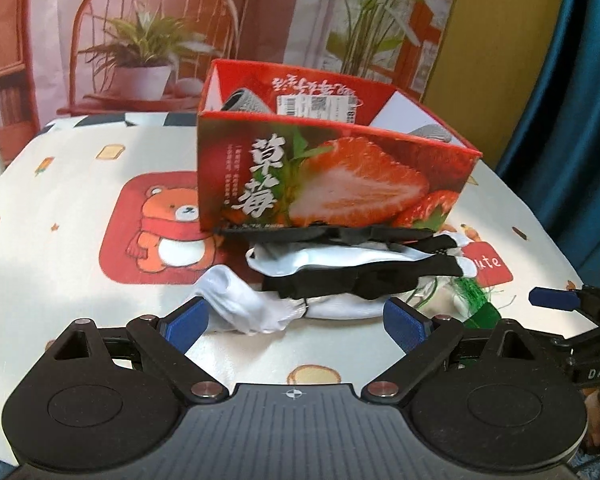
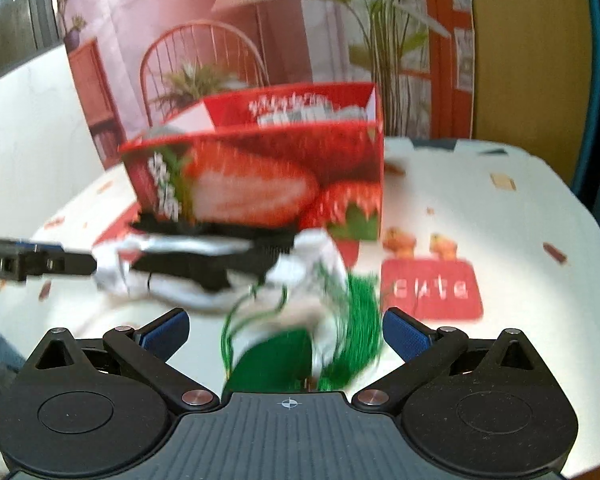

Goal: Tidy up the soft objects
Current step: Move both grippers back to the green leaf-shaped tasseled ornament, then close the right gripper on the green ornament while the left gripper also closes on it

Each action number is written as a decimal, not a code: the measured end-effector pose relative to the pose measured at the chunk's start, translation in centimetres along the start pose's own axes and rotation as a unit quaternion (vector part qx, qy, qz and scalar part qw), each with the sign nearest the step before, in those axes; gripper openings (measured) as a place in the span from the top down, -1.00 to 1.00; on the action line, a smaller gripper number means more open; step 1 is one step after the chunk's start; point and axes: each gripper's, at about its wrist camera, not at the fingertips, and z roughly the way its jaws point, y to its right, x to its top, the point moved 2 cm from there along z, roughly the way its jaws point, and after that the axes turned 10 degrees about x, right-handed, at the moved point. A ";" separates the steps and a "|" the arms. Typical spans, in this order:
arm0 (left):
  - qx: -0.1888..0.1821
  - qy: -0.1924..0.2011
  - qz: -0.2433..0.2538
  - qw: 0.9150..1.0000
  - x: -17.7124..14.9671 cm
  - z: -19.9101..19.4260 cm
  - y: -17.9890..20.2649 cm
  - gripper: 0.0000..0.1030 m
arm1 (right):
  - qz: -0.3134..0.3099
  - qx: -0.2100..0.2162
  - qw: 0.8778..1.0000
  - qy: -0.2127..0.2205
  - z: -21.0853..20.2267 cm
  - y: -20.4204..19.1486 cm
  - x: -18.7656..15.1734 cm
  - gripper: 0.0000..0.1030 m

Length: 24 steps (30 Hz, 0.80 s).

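Left wrist view alone: grey rolled sock [image 1: 247,103] inside strawberry box [image 1: 332,184].

The box [image 1: 332,172] is printed card with a glossy outside, its inner walls plain white and matt, and a paper label [image 1: 316,106] stuck on its far wall. Grey ribbed knit rolls [image 1: 246,102] lie inside. At the box's near foot lies a heap of cloth: smooth white socks [image 1: 260,304] with a slight sheen, matt black fabric [image 1: 360,280], and a green piece [image 2: 292,356] with loose thready fringe. The tablecloth [image 1: 60,208] looks smooth and faintly shiny, printed with cartoons. The left gripper [image 1: 296,326] and right gripper [image 2: 286,330] are matt black plastic with small metal pins and blue textured pads [image 1: 406,322].
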 end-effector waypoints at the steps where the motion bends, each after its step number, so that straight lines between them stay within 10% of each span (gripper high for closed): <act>1: 0.000 -0.003 -0.002 1.000 -0.1 0.2 -0.2 -0.85 | -0.004 0.001 1.000 -0.003 0.1 -0.2 0.0 -0.97; 24: 0.016 -0.026 -0.057 0.998 -0.6 0.9 -2.1 -0.85 | 0.014 0.006 0.996 -0.093 2.0 0.4 -1.2 -0.62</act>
